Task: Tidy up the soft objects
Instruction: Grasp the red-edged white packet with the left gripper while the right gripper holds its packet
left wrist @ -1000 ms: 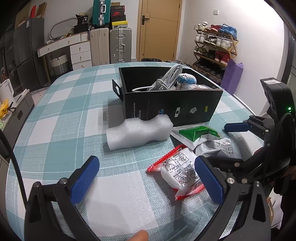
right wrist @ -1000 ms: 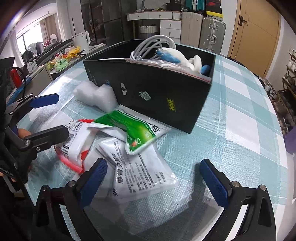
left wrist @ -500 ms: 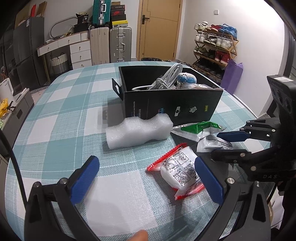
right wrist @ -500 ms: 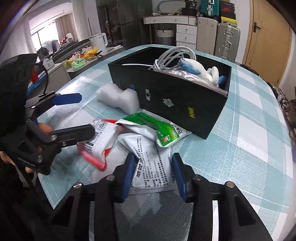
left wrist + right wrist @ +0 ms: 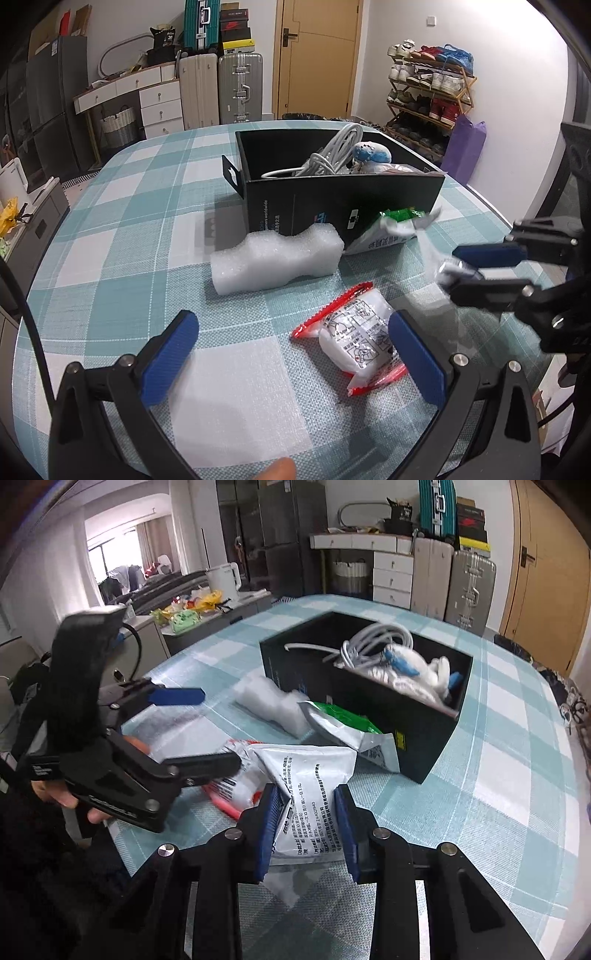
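Right gripper (image 5: 306, 827) is pinching the white printed pouch (image 5: 310, 775) by its near edge, pouch sagging between the blue pads; left gripper (image 5: 291, 354) sits spread wide and empty over the red-edged pouch (image 5: 351, 343) on the checked tablecloth (image 5: 122, 229). Our read: we're mid-lift, and the pouch goes into the black box (image 5: 369, 705) just beyond it, which already holds a white cable coil (image 5: 373, 638) and a blue-and-white plush (image 5: 417, 668). To do it well we'd keep the pinch firm (it's only an edge grip on a slippery bag, so it may swing or slide out), lift clear of the green pouch (image 5: 343, 720) propped against the box's front wall, clear the rim, and release low inside so nothing bounces out. The foam block (image 5: 277, 258) lies beside the box, not yet put away. View differences: the right wrist view shows the pad contact and the print on the pouch plainly; in the left wrist view that pouch is only a blurred streak at the right gripper's tips, but it shows the foam block whole, the red-edged pouch between the left jaws, and a fingertip at the bottom edge.
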{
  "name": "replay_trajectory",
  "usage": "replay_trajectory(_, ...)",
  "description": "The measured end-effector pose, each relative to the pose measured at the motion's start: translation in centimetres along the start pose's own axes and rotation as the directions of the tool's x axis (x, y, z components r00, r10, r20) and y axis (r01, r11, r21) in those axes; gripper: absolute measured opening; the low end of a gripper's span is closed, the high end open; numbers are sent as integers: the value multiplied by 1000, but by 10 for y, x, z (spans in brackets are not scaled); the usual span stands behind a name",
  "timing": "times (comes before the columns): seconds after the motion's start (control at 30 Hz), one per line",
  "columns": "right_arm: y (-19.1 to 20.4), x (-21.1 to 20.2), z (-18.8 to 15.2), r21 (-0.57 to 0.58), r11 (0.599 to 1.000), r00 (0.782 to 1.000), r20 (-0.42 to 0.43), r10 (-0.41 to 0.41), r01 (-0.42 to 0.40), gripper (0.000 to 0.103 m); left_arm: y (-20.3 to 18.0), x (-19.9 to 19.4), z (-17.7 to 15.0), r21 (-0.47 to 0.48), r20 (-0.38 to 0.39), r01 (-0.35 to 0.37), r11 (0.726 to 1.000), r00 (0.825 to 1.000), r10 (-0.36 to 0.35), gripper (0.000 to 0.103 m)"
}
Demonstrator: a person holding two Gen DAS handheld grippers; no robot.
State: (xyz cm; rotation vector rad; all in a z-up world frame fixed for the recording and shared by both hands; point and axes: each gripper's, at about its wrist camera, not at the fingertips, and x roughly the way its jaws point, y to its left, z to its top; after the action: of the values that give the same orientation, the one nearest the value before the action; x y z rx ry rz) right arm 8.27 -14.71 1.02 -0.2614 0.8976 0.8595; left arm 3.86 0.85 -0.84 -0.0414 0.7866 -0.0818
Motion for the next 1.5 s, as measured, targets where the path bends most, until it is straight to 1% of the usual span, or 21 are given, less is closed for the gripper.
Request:
replay_trajectory(0.17,3,-12,5,-9,1000,999,38,8,-8,31,-2,-2,-1,-1,-5,2,1000,1000,-2,103)
replay_trajectory(0.3,2,-24,8,-2,1000,997,78,-1,1,31,-9,-3,0,9,-10,21,1000,1000,-21,103)
replay_trajectory(0.4,0,-27,11,6,1000,995,95,-12,12,31,-19,-2,0,47,-25,28,999,999,-27,103)
replay_trajectory(0.5,-3,-27,10,18,1000,995,98,-17,16,31,-27,1,1,86,-34,8,996,999,-5,103)
replay_trajectory(0.6,-5,-25,10,25,999,995,97,-23,21,31,-31,6,1,98,-59,16,995,998,-10,103)
replay_trajectory(0.93,-7,-24,9,29,999,995,96,-26,24,31,-41,13,2,127,-103,44,991,994,-31,102)
replay_trajectory(1.0,-8,-24,8,30,999,995,96,-26,24,31,-43,14,3,131,-115,60,990,992,-45,98)
replay_trajectory(1.07,-7,-24,8,29,999,995,96,-27,25,31,-43,16,2,130,-128,81,988,990,-64,86)
replay_trajectory(1.1,-7,-24,8,29,999,995,95,-28,26,31,-43,17,2,129,-133,84,988,989,-67,86)
replay_trajectory(1.13,-8,-24,8,30,999,995,94,-30,27,31,-42,17,1,127,-131,81,989,989,-64,84)
replay_trajectory(1.27,-9,-25,8,31,999,995,96,-32,29,31,-39,14,1,118,-116,88,989,991,-74,69)
replay_trajectory(1.33,-10,-24,8,30,999,995,96,-32,30,31,-37,12,1,110,-106,100,989,990,-88,64)
replay_trajectory(1.5,-9,-25,8,31,999,995,98,-33,30,31,-32,4,0,101,-78,106,989,992,-99,64)
